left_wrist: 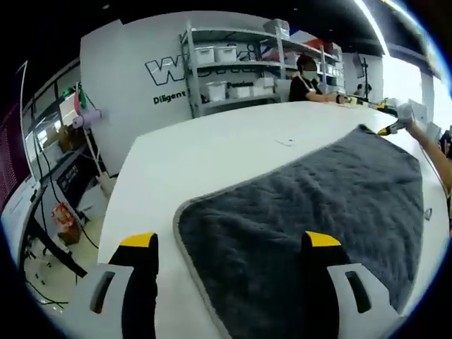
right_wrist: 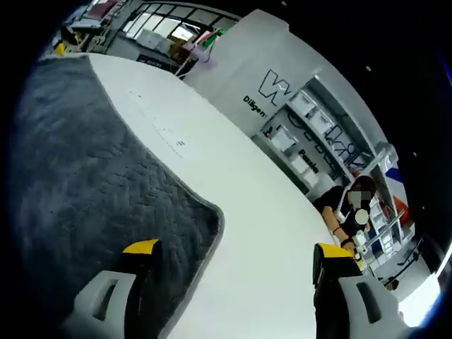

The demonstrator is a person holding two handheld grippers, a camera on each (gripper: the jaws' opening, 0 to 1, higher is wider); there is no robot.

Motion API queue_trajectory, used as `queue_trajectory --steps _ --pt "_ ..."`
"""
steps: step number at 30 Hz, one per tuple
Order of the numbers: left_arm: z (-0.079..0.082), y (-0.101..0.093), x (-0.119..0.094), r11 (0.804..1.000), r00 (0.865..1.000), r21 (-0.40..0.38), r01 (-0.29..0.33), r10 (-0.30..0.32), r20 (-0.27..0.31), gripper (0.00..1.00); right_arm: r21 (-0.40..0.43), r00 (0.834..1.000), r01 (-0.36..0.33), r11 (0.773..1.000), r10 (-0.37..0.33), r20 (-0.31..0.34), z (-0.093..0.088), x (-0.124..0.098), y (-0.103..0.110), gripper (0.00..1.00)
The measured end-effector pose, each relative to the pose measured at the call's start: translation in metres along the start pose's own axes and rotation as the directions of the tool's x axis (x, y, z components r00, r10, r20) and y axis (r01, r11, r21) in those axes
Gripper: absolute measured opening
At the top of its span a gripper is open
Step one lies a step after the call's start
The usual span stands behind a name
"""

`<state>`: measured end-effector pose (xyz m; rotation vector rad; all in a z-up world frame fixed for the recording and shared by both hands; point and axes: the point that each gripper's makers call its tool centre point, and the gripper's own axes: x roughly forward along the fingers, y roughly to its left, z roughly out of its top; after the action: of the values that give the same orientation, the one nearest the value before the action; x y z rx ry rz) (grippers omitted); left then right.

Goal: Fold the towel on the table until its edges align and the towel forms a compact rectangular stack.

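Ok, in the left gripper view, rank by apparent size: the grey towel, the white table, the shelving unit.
1. White table, largest.
2. Grey plush towel, close behind; nearness to the camera inflates it.
3. White metal shelving unit, smallest, though it stands far off.

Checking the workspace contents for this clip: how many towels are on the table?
1. A single grey towel lies spread flat on the white table; one corner sits near the left gripper, another by the right gripper.
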<state>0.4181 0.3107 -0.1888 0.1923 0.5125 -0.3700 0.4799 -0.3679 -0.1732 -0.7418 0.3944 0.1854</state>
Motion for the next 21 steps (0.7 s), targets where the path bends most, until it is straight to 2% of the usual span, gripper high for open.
queue_trajectory --steps 3,4,7,12,16,18,21 --pt "-0.002 -0.021 -0.020 0.997 0.997 0.016 0.079 -0.079 0.014 0.85 -0.019 0.998 -0.062 0.998 0.062 0.026 -0.002 -0.019 0.009 0.99" --pt "-0.007 -0.034 -0.030 0.990 0.991 0.035 0.137 -0.137 -0.005 0.87 -0.041 0.995 -0.094 0.995 0.096 0.038 -0.003 -0.030 0.015 0.99" --pt "-0.013 -0.059 -0.053 0.977 0.978 0.060 0.206 -0.207 0.004 0.92 -0.029 0.987 -0.149 0.988 0.150 0.062 -0.006 -0.055 0.024 0.99" --pt "-0.023 -0.083 -0.085 0.967 0.972 0.102 0.232 -0.235 0.019 0.97 -0.038 0.967 -0.224 0.974 0.227 0.119 -0.005 -0.096 0.041 0.99" --pt "-0.039 -0.096 -0.103 0.962 0.975 0.164 0.220 -0.223 0.003 0.99 -0.056 0.944 -0.283 0.957 0.289 0.157 -0.005 -0.123 0.060 0.99" --pt "-0.047 -0.104 -0.111 0.957 0.973 0.178 0.228 -0.231 -0.006 0.99 -0.084 0.920 -0.338 0.937 0.348 0.179 -0.004 -0.136 0.075 0.99" --pt "-0.058 -0.112 -0.119 0.951 0.972 0.202 0.233 -0.236 -0.008 0.96 -0.111 0.884 -0.420 0.901 0.434 0.177 -0.009 -0.155 0.101 0.98"
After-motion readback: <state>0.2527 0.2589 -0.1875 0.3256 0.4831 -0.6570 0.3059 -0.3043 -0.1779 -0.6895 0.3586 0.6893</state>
